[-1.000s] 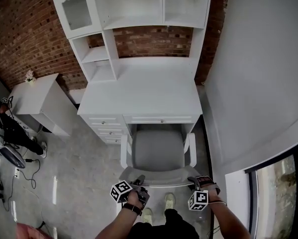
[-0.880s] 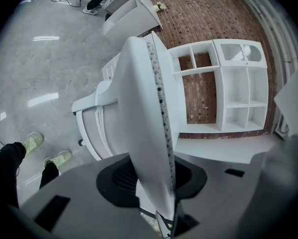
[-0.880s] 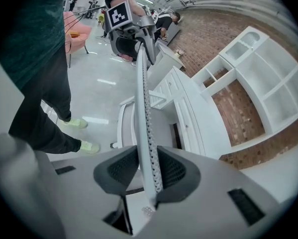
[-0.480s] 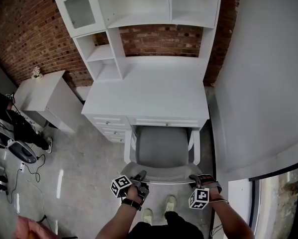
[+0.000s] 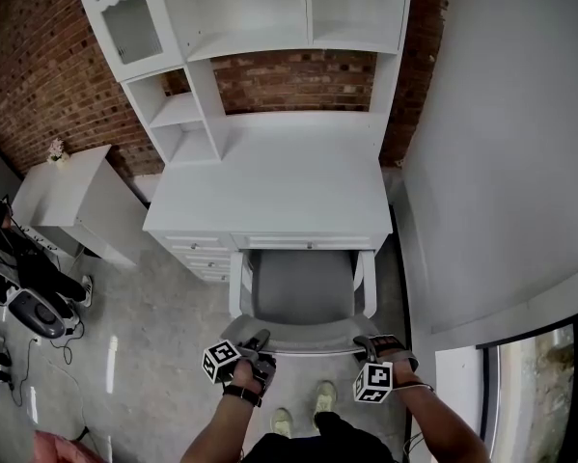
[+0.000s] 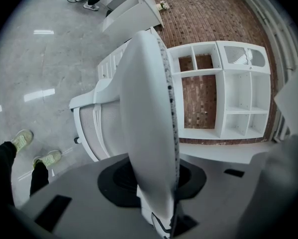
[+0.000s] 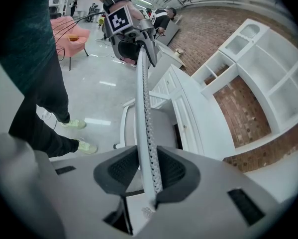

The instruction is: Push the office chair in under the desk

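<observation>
The office chair (image 5: 303,287), with a grey seat and white frame, stands in front of the white desk (image 5: 269,177), its seat front at the desk's edge. Its backrest's top rim (image 5: 303,336) is nearest me. My left gripper (image 5: 255,347) is shut on the rim's left end, my right gripper (image 5: 371,345) on its right end. In the left gripper view the white backrest (image 6: 149,108) runs straight between the jaws of the left gripper (image 6: 156,183). In the right gripper view the perforated rim (image 7: 145,118) lies between the pads of the right gripper (image 7: 148,176), with the left gripper (image 7: 131,34) at its far end.
A white hutch with shelves (image 5: 260,27) stands on the desk against a brick wall. Desk drawers (image 5: 206,258) sit left of the chair. A white side cabinet (image 5: 71,196) and black gear with cables (image 5: 23,302) are at the left. A grey wall (image 5: 501,162) bounds the right.
The chair has rolled slightly toward the desk, with both grippers staying on the backrest rim. The head view has shifted a little.
</observation>
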`<state>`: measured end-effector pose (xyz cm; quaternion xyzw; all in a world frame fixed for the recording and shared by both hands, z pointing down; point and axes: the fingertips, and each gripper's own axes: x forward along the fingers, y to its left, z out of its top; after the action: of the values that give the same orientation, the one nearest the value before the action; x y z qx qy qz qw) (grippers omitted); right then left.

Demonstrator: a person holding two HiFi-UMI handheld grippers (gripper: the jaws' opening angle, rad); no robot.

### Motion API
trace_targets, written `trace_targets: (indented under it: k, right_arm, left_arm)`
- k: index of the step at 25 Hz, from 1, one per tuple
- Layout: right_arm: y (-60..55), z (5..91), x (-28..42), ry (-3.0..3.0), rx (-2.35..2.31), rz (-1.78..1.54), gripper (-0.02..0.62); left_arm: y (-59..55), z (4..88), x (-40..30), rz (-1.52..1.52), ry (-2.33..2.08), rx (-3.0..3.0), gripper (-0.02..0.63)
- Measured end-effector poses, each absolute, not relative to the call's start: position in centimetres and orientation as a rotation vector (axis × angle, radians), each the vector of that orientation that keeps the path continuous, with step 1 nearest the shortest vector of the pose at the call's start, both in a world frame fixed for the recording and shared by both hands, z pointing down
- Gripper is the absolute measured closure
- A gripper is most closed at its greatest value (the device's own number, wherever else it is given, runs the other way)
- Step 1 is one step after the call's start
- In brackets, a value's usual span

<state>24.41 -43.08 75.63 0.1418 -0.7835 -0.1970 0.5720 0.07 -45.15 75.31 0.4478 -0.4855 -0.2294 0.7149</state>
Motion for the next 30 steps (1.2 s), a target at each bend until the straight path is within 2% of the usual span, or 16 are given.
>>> trace_targets:
  k: [8, 12, 16, 23, 30]
  right_arm:
    - [-43.2, 75.7, 24.1, -1.858, 0.363, -0.426, 0.485]
    - [-43.2, 75.1, 24.3, -1.911, 0.427, -0.376, 0.457]
    - [-42.8, 73.7, 24.0, -1.952, 0.476, -0.320, 0.456]
    - [-41.6, 70.7, 22.8, -2.019, 0.618, -0.239, 0.468]
    - [-40.7, 66.4, 20.6, -2.170, 0.849, -0.016, 0.552]
  left_arm:
    - [-46.0, 75.5, -0.2, -0.487, -1.079, 1.035, 0.507]
    - [-45.4, 74.8, 0.3, -0.465, -1.021, 1.099, 0.408]
    - [-44.1, 74.2, 0.1, -0.432, -1.013, 1.134, 0.402]
    - [-41.5, 72.1, 0.1, -0.364, -0.994, 1.209, 0.417]
    - [-39.0, 68.3, 1.4, -0.326, -0.921, 1.313, 0.493]
